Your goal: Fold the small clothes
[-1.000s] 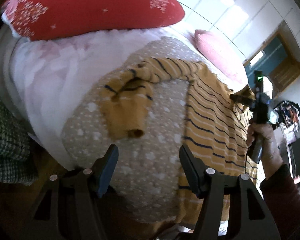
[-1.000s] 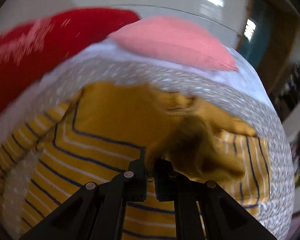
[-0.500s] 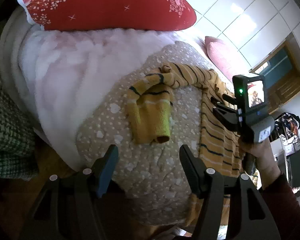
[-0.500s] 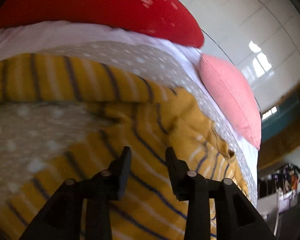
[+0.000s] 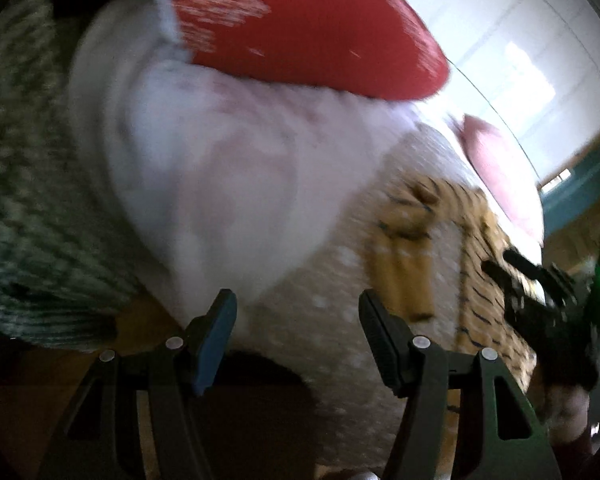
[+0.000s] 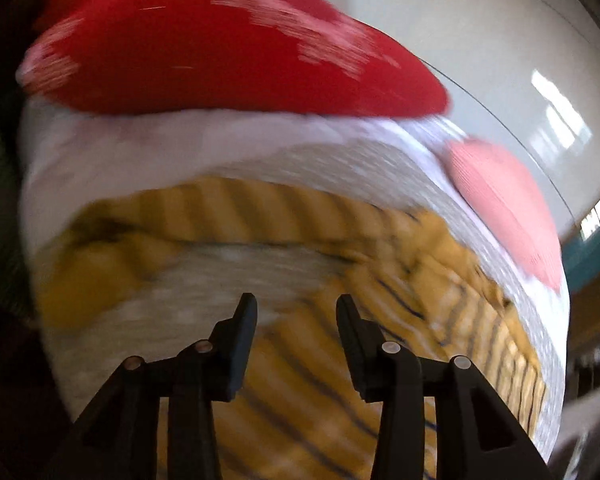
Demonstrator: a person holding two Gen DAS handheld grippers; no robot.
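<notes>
Let go of the cloth since a second ago: right gripper (image 6: 296, 320) no longer pinched on the yellow knitted sweater with dark blue stripes (image 6: 440, 280), now opening, middling wide, with nothing between the black fingers. Swung sideways too, so now looking over the sweater's body and one long sleeve. Both views blurry.

Left gripper (image 5: 296, 336) half wide as before, holding nothing. Shifted sideways as well, now over the near edge of the beige bed cover with small white dots (image 5: 332, 280). Blue pad on its left finger (image 5: 216, 340).

Sweater lying spread on that dotted cover, on the bed. Sleeve (image 5: 404, 272) bent back down toward the near edge, its end pointing at the left gripper but well apart from it. Body of the sweater off to the right in the left view, right in front of the right gripper in the right view.

Right gripper seen from the left view too, over the sweater's body, held by a hand (image 5: 568, 404) at the right edge, with a small green light on top.

Behind the dotted cover, a fluffy white blanket (image 5: 204, 168). On top of that, a big red pillow with white print (image 5: 300, 28). Farther right, a small pink ribbed pillow (image 6: 500, 208). At the far left, a green and white checked cloth (image 5: 28, 200).
</notes>
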